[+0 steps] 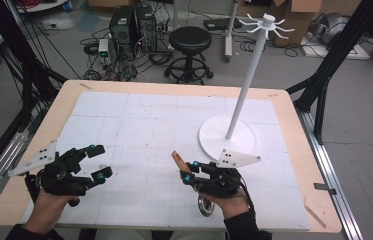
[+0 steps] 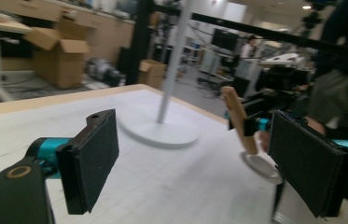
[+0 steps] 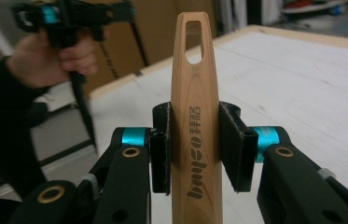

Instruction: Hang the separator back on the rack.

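the right claw (image 3: 195,154) clamps a wooden-handled utensil (image 3: 195,116) by its stiff handle, near the counter's (image 1: 139,115) near edge; its metal end hangs below the hand. light and rigid, it grips best mid-handle. the left claw (image 2: 195,158) stands wide, empty.

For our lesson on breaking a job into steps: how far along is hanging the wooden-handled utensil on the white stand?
Done: the right hand-held gripper has clamped the wooden handle. In hand: the utensil is held over the table. Left: hooking the handle's hole onto the white stand. The left hand-held gripper is open, holding nothing.
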`<state>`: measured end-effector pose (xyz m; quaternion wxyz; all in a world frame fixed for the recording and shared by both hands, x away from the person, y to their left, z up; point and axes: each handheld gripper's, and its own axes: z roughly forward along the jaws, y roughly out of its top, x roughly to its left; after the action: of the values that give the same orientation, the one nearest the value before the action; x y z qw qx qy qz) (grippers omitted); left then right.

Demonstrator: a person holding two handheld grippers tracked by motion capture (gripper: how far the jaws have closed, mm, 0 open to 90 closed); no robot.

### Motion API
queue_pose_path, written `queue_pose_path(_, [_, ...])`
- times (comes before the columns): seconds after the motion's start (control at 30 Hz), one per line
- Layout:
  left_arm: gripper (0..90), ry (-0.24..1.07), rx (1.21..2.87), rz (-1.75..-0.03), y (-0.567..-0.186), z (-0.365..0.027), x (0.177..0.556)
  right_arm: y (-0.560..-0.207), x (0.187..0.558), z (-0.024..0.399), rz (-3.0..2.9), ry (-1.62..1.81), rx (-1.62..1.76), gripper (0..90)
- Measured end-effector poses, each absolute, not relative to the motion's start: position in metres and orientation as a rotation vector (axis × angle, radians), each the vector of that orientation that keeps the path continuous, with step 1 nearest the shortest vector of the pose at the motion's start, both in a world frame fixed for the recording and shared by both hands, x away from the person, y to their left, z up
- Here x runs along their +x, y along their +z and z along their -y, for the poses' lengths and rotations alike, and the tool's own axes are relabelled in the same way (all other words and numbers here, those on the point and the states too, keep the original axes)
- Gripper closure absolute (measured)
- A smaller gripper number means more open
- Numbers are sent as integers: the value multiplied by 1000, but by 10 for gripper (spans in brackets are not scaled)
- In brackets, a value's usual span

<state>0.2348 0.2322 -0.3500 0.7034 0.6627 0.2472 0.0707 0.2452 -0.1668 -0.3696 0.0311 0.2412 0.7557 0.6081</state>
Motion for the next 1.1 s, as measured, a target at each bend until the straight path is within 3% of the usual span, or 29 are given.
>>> queue_pose_path(0.4, [189,36,1505,-406,-328,-184,241,-357,232,150,-2325,2039,530,670])
queue_pose_path(0.77, [290,-104,1522,-275,-322,-158,241,-350,228,133,-2340,2153,396,670])
queue_pose_path(0.97, [241,-125,1518,-253,-321,-150,240,-347,227,125,-2343,2182,353,670])
queue_pose_path(1.1, [314,-149,1516,-234,-321,-148,240,-347,227,123,-2341,2201,342,670])
